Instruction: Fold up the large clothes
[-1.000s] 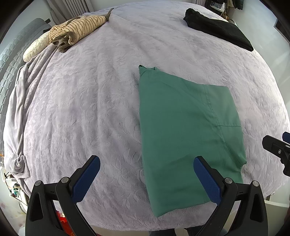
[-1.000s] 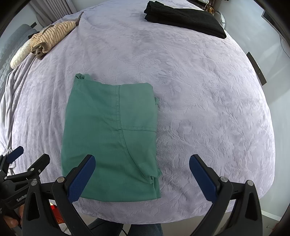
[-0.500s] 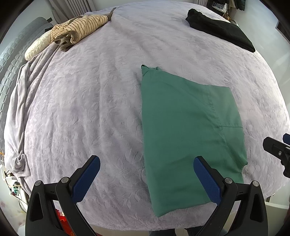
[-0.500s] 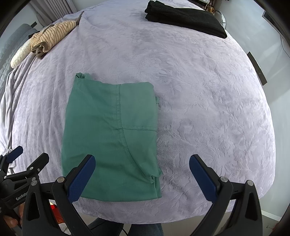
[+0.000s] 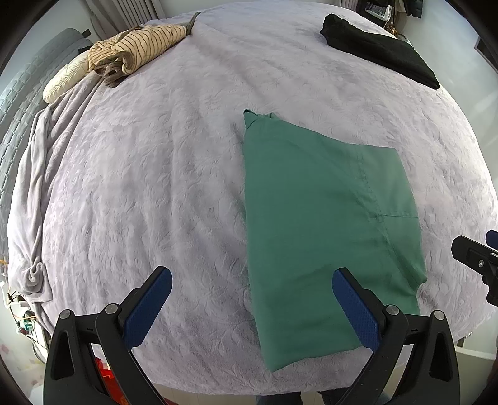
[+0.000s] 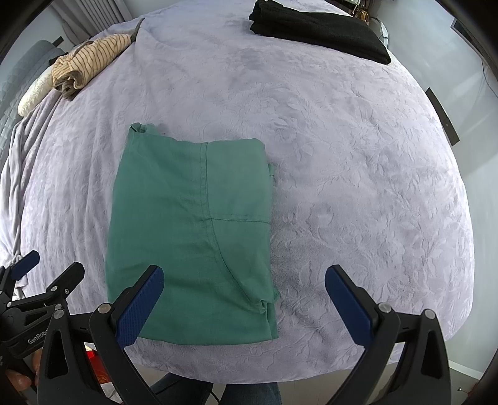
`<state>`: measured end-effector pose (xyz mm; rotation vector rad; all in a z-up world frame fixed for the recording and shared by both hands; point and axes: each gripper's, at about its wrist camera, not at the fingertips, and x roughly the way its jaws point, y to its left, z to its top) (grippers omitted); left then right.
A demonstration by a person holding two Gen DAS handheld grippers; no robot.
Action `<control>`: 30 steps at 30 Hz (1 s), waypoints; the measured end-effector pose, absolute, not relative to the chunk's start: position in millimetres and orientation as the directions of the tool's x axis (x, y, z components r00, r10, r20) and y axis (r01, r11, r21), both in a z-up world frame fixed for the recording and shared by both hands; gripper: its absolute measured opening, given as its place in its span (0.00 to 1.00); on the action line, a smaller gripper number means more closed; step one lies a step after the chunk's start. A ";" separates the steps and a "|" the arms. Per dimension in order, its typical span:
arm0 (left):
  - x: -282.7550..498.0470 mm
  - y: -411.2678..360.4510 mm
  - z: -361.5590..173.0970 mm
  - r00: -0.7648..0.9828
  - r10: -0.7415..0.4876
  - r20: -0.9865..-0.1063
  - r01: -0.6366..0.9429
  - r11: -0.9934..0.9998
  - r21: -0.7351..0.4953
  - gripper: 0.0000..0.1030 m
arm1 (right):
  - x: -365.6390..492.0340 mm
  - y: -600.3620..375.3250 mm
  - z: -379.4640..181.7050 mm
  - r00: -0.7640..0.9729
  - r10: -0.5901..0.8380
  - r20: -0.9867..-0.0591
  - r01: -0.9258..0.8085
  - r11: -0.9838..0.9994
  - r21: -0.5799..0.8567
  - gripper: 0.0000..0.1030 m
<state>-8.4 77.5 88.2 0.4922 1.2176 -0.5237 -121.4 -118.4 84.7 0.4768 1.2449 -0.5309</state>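
Observation:
A green garment [image 5: 323,224] [image 6: 193,230] lies folded into a long rectangle on the lavender bedspread [image 5: 149,193] [image 6: 358,174], near the bed's front edge. My left gripper [image 5: 252,296] hovers open above the bedspread, its right finger over the garment's near left part. My right gripper [image 6: 244,296] hangs open above the garment's near right corner, its left finger over the cloth. Neither holds anything. The right gripper's tip [image 5: 473,258] shows at the right edge of the left wrist view; the left gripper [image 6: 37,286] shows at the left of the right wrist view.
A striped beige garment [image 5: 137,51] [image 6: 90,59] lies crumpled at the far left beside a cream pillow [image 5: 65,82]. A folded black garment [image 5: 379,51] [image 6: 317,29] rests at the far right. A grey blanket [image 5: 34,174] hangs off the bed's left side.
Almost nothing has moved; the left wrist view has drifted slightly, and both grippers stay open above the green garment.

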 end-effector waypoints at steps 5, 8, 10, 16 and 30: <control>-8.7 78.2 87.6 0.258 -0.113 -0.959 0.620 0.781 0.075 1.00 | -121.4 -118.6 84.9 0.231 -0.118 -0.966 0.618 0.785 0.052 1.00; -8.9 78.0 87.4 0.257 -0.112 -0.960 0.620 0.781 0.075 1.00 | -121.3 -118.5 84.7 0.231 -0.117 -0.966 0.617 0.785 0.052 1.00; -9.0 77.4 87.7 0.257 -0.111 -0.960 0.618 0.782 0.075 1.00 | -121.3 -118.9 84.8 0.231 -0.118 -0.966 0.617 0.785 0.052 1.00; -9.0 76.8 87.8 0.257 -0.111 -0.960 0.618 0.783 0.075 1.00 | -121.1 -118.8 84.7 0.231 -0.116 -0.966 0.618 0.785 0.053 1.00; -7.3 78.1 85.3 0.251 -0.108 -0.962 0.624 0.778 0.075 1.00 | -120.2 -118.4 83.4 0.229 -0.112 -0.967 0.615 0.787 0.054 1.00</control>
